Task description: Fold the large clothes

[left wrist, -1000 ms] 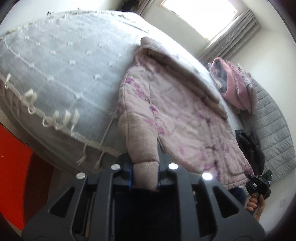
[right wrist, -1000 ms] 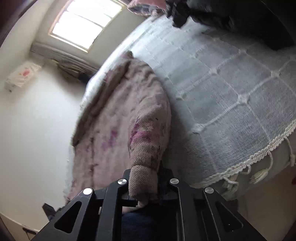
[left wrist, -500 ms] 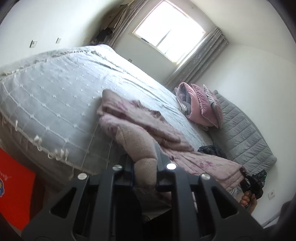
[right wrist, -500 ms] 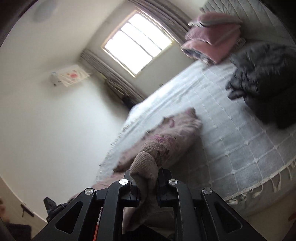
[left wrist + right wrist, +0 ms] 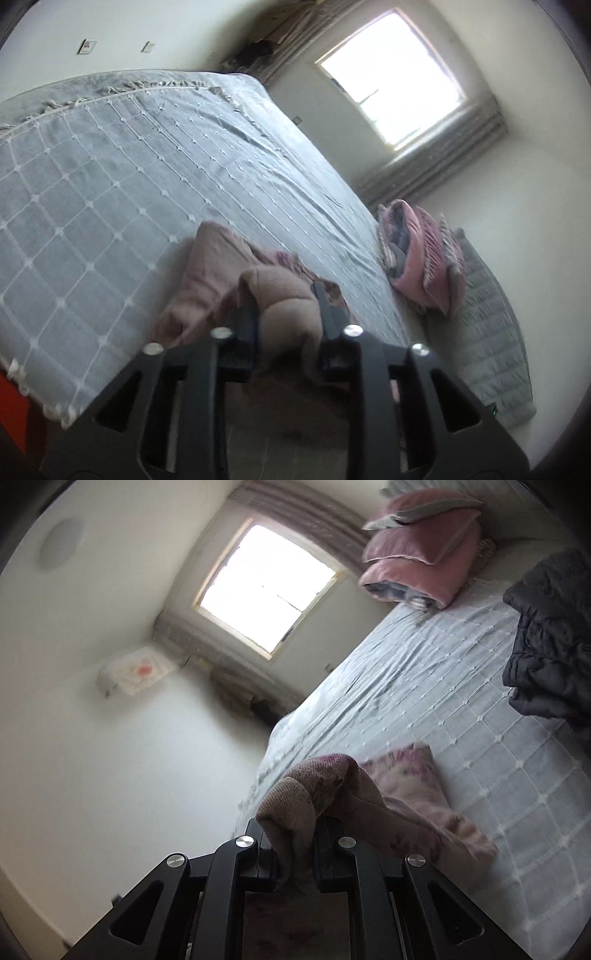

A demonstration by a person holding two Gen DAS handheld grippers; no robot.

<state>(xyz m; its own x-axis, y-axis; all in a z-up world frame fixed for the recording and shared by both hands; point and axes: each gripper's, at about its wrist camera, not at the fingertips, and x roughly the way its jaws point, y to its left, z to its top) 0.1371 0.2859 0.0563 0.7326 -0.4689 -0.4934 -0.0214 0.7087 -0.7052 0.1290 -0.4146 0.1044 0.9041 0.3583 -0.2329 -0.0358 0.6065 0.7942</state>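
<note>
Pink jacket pinched at both cuffs, body trailing forward onto the bed

The left hand-held gripper (image 5: 286,325) is closed on one knitted cuff of the pink floral jacket (image 5: 221,273), and the right hand-held gripper (image 5: 295,845) is clamped on the other cuff (image 5: 288,812) — each bunch of ribbed cloth sits squarely between the fingers. From either gripper the garment runs ahead and slightly downward, its far part lying on the grey bedspread (image 5: 110,192) near the edge, while the rest hangs below the grippers, out of view. Judging from this, the jacket's long axis lies roughly along the grippers' own forward direction, pointing toward the window (image 5: 266,590) end; neither hand looks clearly nearer the bulk. The coming move probably turns on carrying both cuffs forward together — keeping them level, or the body may skew.
</note>
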